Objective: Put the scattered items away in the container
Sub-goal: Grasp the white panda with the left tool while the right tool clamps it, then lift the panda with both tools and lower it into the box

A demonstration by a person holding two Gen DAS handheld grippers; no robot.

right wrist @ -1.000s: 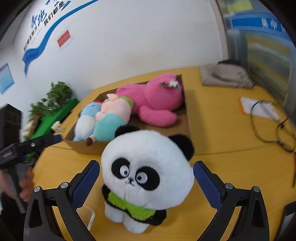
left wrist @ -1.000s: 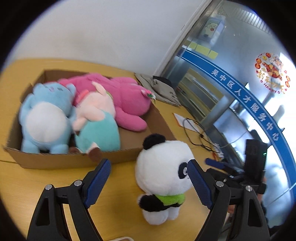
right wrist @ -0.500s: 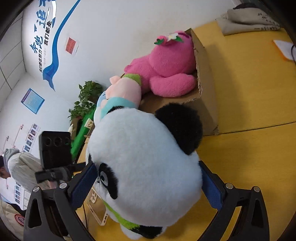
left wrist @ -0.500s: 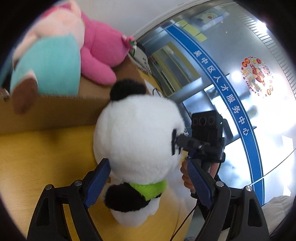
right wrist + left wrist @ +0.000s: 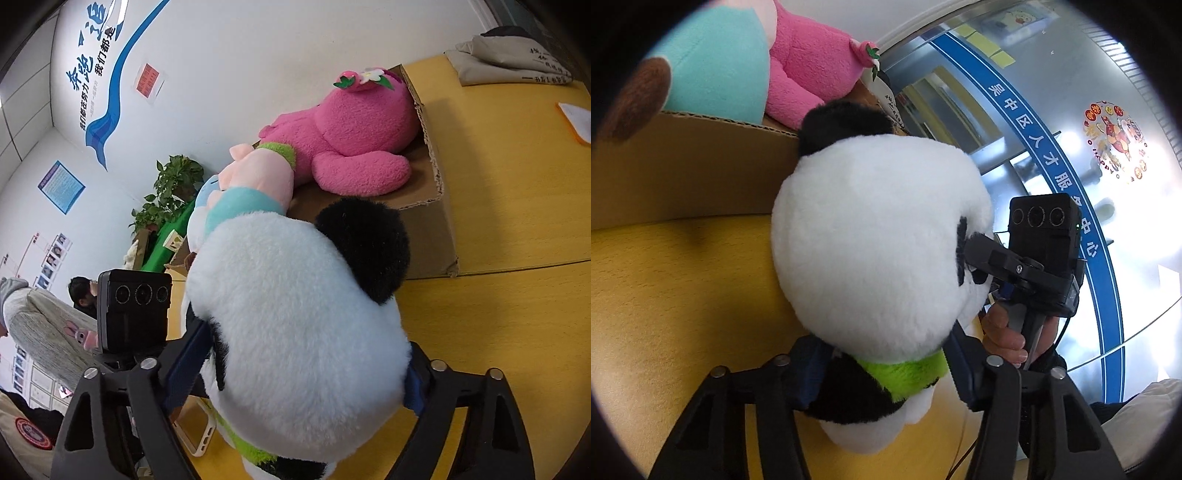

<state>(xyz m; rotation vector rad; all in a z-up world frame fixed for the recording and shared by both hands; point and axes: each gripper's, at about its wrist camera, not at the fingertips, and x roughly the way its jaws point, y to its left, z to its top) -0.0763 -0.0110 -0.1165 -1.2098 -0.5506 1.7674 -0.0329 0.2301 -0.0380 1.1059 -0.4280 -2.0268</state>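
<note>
I see the panda plush standing on the yellow table just in front of the cardboard box, which already holds the pink plush and the teal-and-pink plush. My left tool has just been closing and now presses on the panda's neck at its green collar. My right tool has also been closing, its blue pads pressed into the panda's head from both sides.

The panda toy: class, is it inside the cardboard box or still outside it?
Outside. The panda toy stands on the yellow table in front of the cardboard box, whose near wall rises behind it; the pink toy lies inside.
</note>
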